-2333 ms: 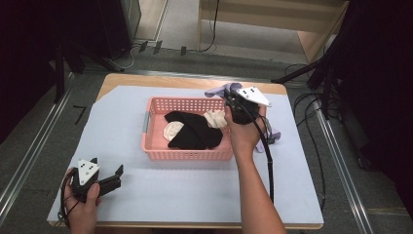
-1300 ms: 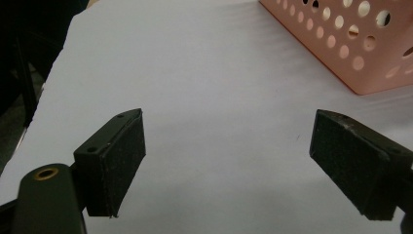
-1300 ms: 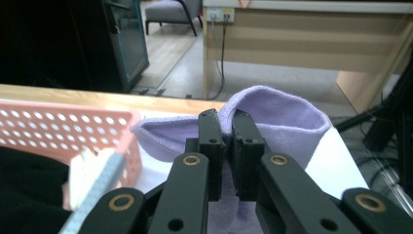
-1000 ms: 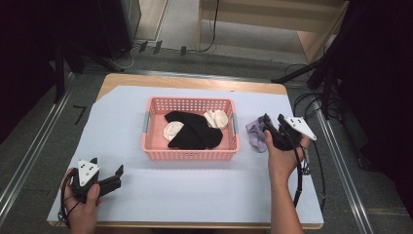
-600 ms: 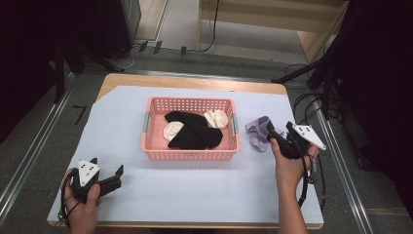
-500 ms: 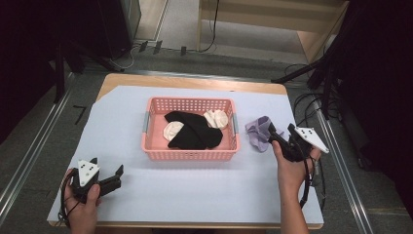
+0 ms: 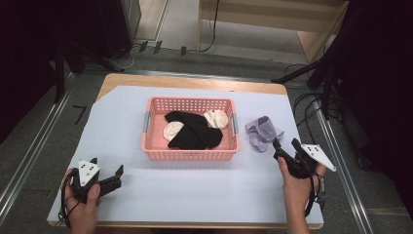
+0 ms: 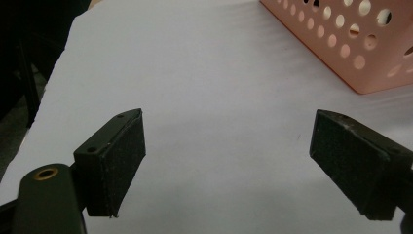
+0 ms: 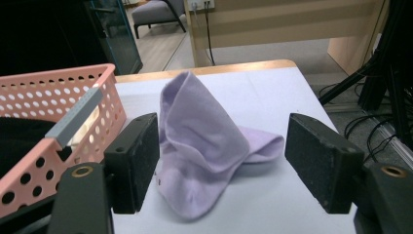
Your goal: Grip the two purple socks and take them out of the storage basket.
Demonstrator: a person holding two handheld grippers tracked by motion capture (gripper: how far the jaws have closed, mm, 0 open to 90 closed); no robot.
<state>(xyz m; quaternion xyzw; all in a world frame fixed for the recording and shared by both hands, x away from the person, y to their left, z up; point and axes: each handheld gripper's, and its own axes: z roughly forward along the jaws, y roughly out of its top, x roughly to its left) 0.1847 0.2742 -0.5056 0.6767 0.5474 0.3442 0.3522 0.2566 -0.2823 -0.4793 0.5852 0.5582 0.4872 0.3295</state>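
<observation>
Lilac sock (image 7: 263,131) crumpled on table right of pink basket (image 7: 190,153); right gripper (image 7: 285,153) just opened wide, sock seemingly loose between jaws; left gripper (image 7: 114,176) wide, empty; risk: snagging sock when withdrawing

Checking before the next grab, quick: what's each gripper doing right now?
Left gripper: open, holding nothing, over bare table cover.
Right gripper: open, has just let go of the purple sock, which lies beside the basket.

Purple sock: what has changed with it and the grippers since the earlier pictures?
The right gripper carried the purple sock out of the pink basket and laid it on the white sheet to the basket's right. Its jaws have just been opening and now stand apart, pulled back from the sock. The left gripper, the basket and its socks stayed put.
</observation>
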